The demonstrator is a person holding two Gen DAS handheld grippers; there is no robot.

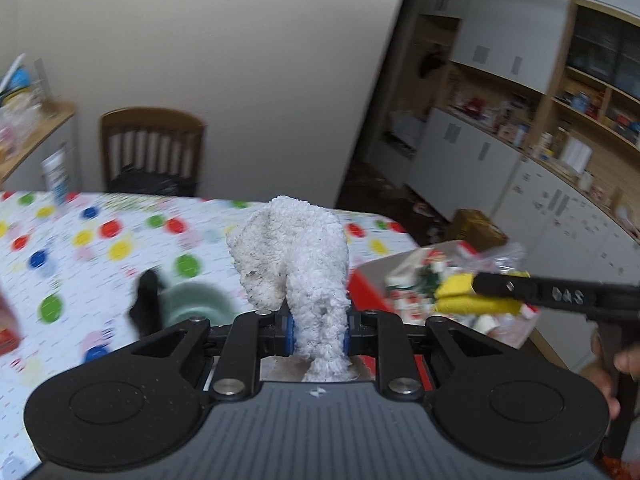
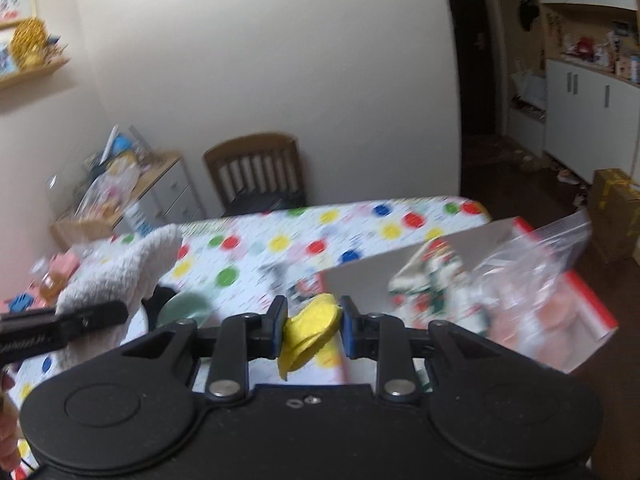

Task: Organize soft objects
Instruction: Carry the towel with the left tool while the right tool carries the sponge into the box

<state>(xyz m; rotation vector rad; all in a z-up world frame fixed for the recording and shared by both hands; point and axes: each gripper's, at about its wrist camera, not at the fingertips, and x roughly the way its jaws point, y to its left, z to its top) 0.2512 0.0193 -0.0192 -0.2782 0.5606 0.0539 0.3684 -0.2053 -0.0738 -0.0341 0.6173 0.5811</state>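
Note:
My left gripper (image 1: 320,330) is shut on a fluffy white cloth (image 1: 296,256) and holds it up above the polka-dot table (image 1: 80,232). The cloth also shows at the left of the right wrist view (image 2: 120,272). My right gripper (image 2: 314,330) is shut on a folded yellow cloth (image 2: 310,334), held in the air near the left edge of a red and white box (image 2: 592,308). In the left wrist view the right gripper (image 1: 472,292) holds the yellow cloth (image 1: 456,298) over that box (image 1: 368,280), to the right of the white cloth.
The box holds a clear plastic bag (image 2: 532,268) and Christmas-patterned items (image 2: 436,280). A green bowl (image 1: 196,300) and a black object (image 1: 146,304) sit on the table. A wooden chair (image 1: 152,148) stands behind it. Shelves (image 1: 560,120) line the right wall.

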